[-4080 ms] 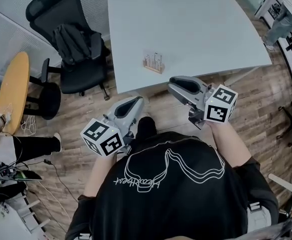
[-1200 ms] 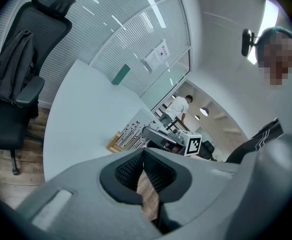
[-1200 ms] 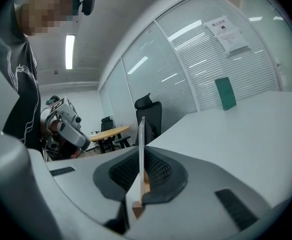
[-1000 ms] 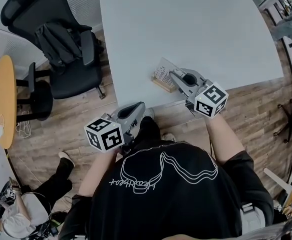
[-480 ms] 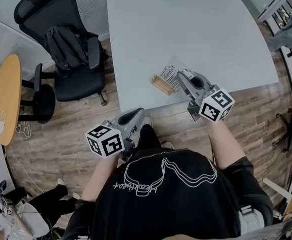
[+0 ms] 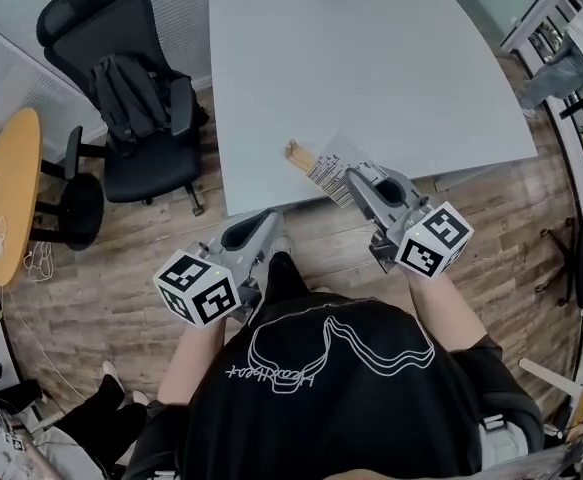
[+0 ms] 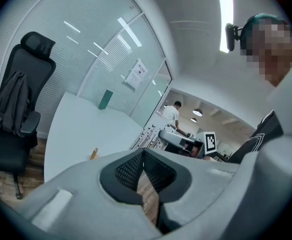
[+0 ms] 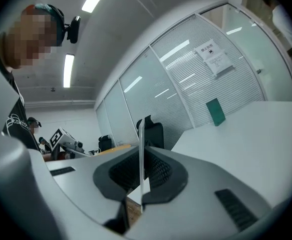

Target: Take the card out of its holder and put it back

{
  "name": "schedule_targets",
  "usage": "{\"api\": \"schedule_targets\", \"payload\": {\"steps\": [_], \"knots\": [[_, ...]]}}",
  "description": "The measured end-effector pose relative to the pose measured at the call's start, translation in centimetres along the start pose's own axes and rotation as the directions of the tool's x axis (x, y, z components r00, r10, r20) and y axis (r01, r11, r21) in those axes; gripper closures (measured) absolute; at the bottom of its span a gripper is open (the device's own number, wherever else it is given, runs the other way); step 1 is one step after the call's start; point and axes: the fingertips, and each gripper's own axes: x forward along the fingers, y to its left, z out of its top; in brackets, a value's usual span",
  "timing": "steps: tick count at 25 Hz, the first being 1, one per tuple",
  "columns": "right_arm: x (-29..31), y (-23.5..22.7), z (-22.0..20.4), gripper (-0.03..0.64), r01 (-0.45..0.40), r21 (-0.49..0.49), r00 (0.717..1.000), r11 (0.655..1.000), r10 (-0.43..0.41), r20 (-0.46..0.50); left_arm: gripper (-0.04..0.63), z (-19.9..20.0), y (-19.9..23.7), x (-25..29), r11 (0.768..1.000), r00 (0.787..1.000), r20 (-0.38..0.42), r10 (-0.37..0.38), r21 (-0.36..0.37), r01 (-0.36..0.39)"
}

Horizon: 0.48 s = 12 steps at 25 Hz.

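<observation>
Card (image 6: 329,167): gripped on edge, out of the holder (image 6: 299,154) and held just beside it, above the front edge of the table (image 6: 391,58).
Right gripper (image 6: 357,182): clenched on the card.
Left gripper (image 6: 267,222): closed on nothing, held off the table over the floor.
Holder: steadied by nothing.
Risk: the light holder may be pushed or tipped if the card is brought back askew; the thin card may be bent against the slot.
</observation>
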Motion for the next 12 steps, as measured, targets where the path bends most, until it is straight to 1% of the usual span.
{"api": "schedule_targets", "payload": {"steps": [4,7,9,12], "knots": [[-2.9,3.2,0.4,0.594,-0.042,-0.03,0.999,0.999,0.042,-0.009,0.583,0.1,-3.4,-0.9,0.999,0.996,0.079,-0.044,0.02,0.042],[-5.6,5.3,0.4,0.594,-0.073,-0.005,0.997,0.997,0.073,0.002,0.583,-0.2,-6.1,-1.9,0.998,0.991,0.117,-0.061,0.038,0.057],[-7.3,6.7,0.4,0.594,-0.093,0.008,0.996,0.996,0.093,0.015,0.583,-0.5,-7.9,-2.5,0.996,0.988,0.136,-0.07,0.057,0.063],[-8.4,7.8,0.4,0.594,-0.109,0.026,0.994,0.994,0.109,0.019,0.583,-0.5,-9.4,-3.1,0.995,0.987,0.142,-0.075,0.076,0.065]]}}
